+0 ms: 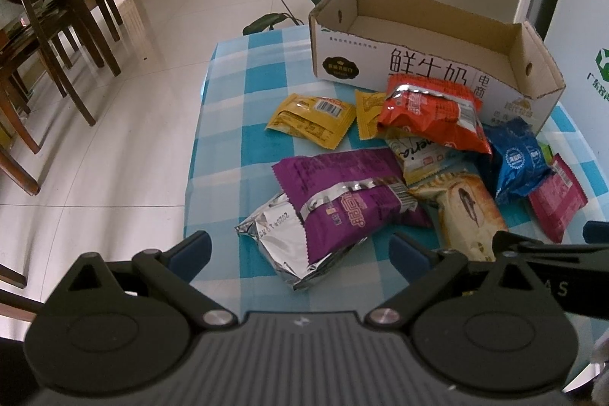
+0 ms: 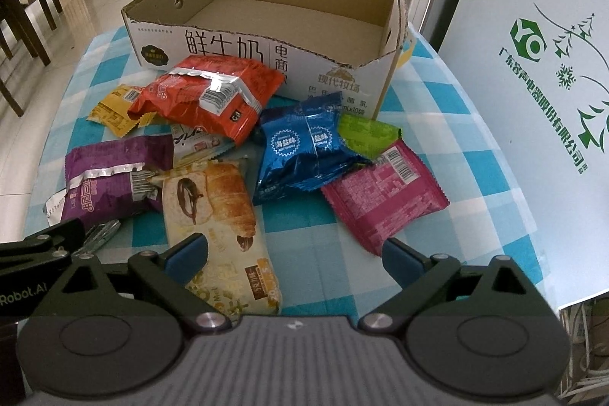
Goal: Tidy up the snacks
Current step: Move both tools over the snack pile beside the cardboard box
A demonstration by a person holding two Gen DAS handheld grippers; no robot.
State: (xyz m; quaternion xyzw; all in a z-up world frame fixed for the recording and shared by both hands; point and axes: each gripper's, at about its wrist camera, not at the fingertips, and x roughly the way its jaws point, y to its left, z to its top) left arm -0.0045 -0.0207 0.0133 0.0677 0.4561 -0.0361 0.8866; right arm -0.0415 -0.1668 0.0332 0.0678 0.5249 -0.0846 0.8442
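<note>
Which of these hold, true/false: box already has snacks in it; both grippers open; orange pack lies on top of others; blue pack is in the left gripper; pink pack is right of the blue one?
1. The cardboard box already holds snacks. False: its inside shows bare cardboard.
2. The left gripper and the right gripper are both open. True.
3. The orange pack lies on top of other packs. True.
4. The blue pack is in the left gripper. False: it lies in the pile on the checkered cloth.
5. The pink pack lies right of the blue pack. True.
</note>
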